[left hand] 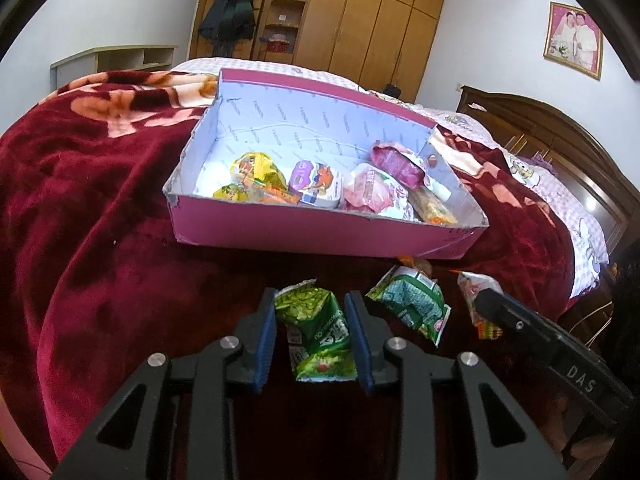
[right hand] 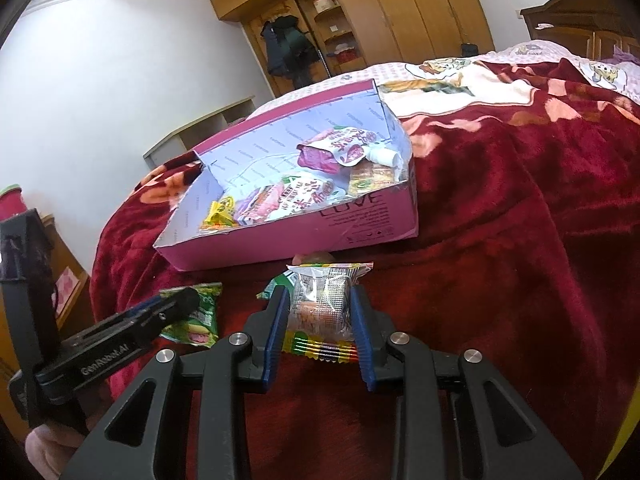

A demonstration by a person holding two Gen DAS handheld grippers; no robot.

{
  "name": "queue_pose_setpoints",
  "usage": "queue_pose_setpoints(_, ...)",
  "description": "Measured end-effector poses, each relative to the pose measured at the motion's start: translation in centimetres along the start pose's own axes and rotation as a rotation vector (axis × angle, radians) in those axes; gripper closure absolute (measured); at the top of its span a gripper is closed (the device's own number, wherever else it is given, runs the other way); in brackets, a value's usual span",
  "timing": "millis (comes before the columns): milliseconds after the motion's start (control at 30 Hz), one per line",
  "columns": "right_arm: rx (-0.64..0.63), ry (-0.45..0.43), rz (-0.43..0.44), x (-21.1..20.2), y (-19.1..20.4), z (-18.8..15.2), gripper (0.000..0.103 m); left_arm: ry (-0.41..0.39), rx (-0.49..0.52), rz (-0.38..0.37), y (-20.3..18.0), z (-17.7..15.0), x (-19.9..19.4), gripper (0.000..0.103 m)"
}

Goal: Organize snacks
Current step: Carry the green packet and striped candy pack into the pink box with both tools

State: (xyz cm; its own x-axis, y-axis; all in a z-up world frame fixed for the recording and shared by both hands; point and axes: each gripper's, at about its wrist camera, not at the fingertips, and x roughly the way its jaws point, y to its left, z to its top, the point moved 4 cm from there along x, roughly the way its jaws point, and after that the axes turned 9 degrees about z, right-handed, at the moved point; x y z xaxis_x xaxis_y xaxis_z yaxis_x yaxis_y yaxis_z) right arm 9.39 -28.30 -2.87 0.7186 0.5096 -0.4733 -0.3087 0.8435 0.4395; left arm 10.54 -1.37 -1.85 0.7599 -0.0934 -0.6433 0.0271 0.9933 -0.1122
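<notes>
Left gripper (left hand: 312, 316) clamped on green snack packet (left hand: 316, 336), long axis running away toward pink box (left hand: 304, 232). Right gripper (right hand: 320, 312) pinching clear-wrapped snack (right hand: 320, 304), striped end nearest the camera. Only in left view: second green packet (left hand: 412, 304) lying loose on red blanket (left hand: 100, 200) (box already part-filled).

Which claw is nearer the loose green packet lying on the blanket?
Left. The left claw, gripping its own green packet, sits right beside the loose green packet; the right claw is a little farther off.
</notes>
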Motion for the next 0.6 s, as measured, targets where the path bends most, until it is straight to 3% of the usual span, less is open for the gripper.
queue_pose_setpoints(600, -0.055, -0.004, 0.050, 0.0, 2.1, 1.9, 0.071, -0.132, 0.001, -0.007, 0.2, 5.3, -2.7, 0.069)
